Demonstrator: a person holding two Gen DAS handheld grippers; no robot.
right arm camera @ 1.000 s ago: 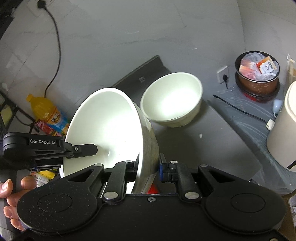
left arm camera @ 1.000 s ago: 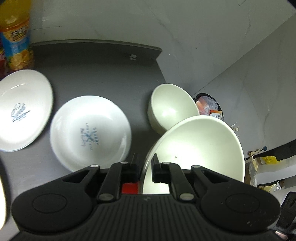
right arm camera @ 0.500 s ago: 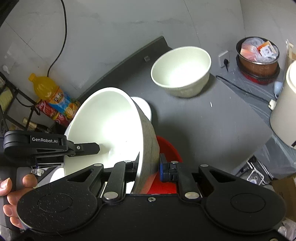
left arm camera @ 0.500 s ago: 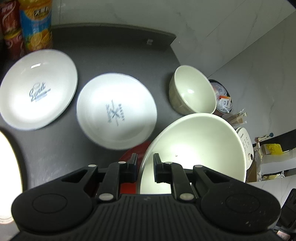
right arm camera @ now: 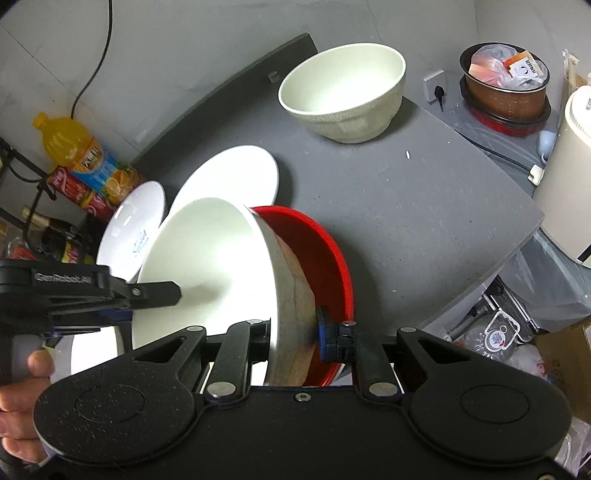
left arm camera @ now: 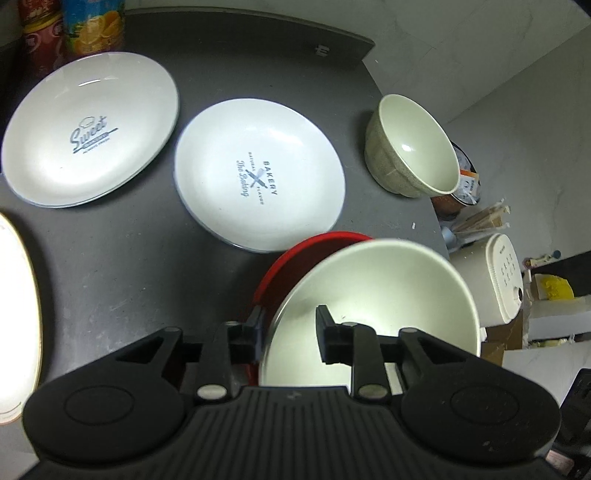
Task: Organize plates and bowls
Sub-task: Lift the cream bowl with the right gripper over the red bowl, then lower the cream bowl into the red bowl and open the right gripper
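A large cream bowl (left arm camera: 388, 295) (right arm camera: 207, 266) sits tilted inside a red bowl (left arm camera: 295, 254) (right arm camera: 328, 258) at the near right of the dark table (left arm camera: 110, 251). My right gripper (right arm camera: 293, 328) is shut on its near wall. My left gripper (left arm camera: 290, 325) straddles its rim with the jaws apart, one finger (right arm camera: 159, 291) inside the bowl. A second cream bowl (left arm camera: 417, 147) (right arm camera: 343, 96) stands upright at the far right. Two white plates lie flat: "Bakery" (left arm camera: 258, 173) (right arm camera: 229, 177) and "Sweet" (left arm camera: 88, 125) (right arm camera: 133, 221).
Another white plate (left arm camera: 14, 314) lies at the left edge. Drink bottles (left arm camera: 92, 26) (right arm camera: 81, 155) stand at the back left. Past the table's right edge are a white cooker (left arm camera: 502, 280) (right arm camera: 569, 166) and a full bin (right arm camera: 506, 81). A hand (right arm camera: 22, 398) holds the left gripper.
Both grippers pulled back and lowered the large cream bowl into the red bowl. My left gripper's fingers have spread apart from the rim; the right stays clamped.
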